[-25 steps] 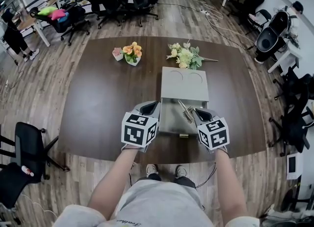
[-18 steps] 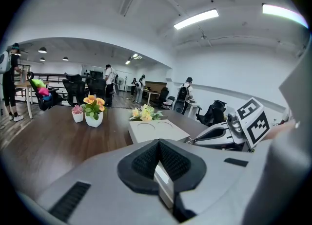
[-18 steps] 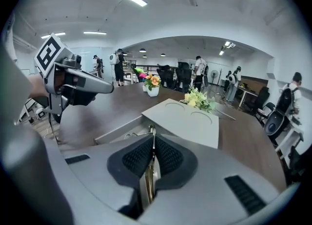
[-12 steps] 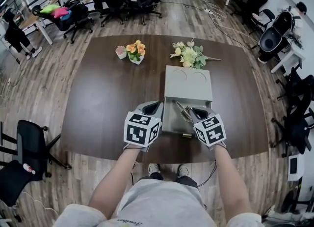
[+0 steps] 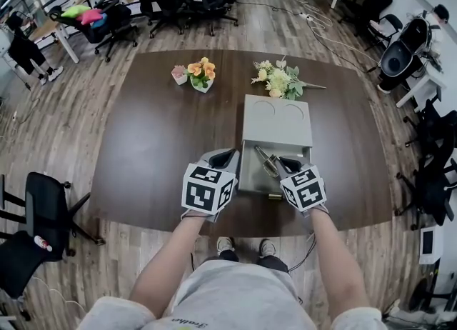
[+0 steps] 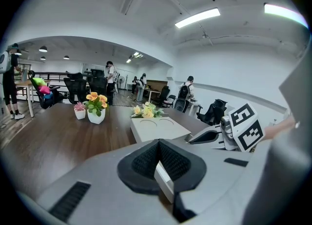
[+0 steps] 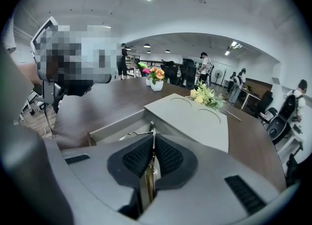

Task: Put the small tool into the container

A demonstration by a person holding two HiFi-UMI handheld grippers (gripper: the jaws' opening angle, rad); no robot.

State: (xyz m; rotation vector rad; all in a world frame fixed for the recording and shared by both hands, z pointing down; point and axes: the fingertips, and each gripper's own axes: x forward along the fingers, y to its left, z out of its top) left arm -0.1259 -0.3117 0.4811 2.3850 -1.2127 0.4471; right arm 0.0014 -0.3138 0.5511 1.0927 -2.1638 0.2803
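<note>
Pinching the thin metal tool [image 5: 265,160] between pads pressed almost together, the right gripper [image 5: 284,164] holds it over the open drawer [image 5: 251,177] of the grey box [image 5: 277,123]. The tool's free end sticks out ahead of the jaws, above the drawer's floor, though whether it touches the floor cannot be told. The left gripper [image 5: 226,156] hangs by the drawer's left edge with its jaws closed together, and the box sits on a dark table [image 5: 157,132] with a flower pot [image 5: 201,78] and a bouquet [image 5: 278,81] beyond it.
</note>
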